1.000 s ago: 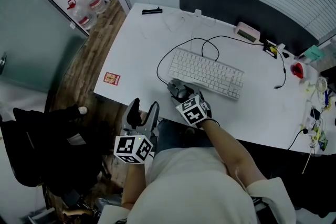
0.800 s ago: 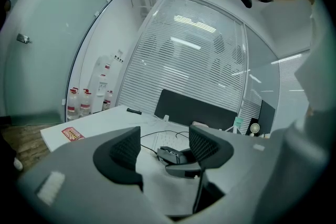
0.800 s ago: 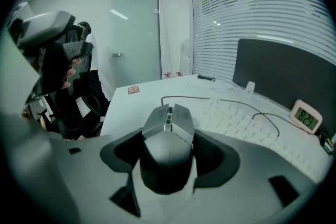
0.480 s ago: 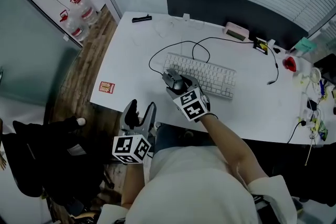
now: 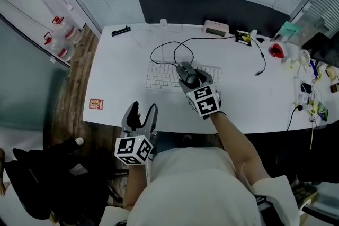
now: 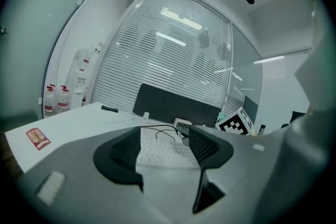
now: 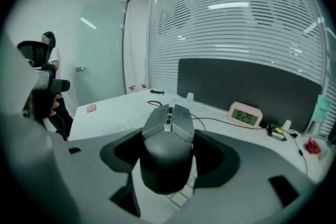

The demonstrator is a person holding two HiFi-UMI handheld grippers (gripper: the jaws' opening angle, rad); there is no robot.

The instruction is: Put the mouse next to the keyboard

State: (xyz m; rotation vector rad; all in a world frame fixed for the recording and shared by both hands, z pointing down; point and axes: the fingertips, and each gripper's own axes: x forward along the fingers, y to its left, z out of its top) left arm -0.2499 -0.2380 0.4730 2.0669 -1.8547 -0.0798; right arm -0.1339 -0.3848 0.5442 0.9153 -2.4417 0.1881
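Two grippers here: right gripper (image 5: 190, 78) has the mouse (image 7: 167, 136) clamped over the keyboard (image 5: 159, 77). Left gripper (image 5: 143, 114) sits at 8 o'clock, jaws apart, empty.

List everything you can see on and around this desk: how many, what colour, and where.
desk: one, white, centre of the head view
keyboard: one, white, mid-desk
cable: one, black, looping behind the keyboard
mouse: one, dark grey, held over the keyboard
clock: one, pale, far edge of the desk
card: one, red, near left corner
partition panel: one, dark, behind the desk
water bottles: several, clear with red caps, floor at left
left hand-held gripper: one, grey, open and empty, off the desk's near edge
right hand-held gripper: one, grey, shut on the mouse
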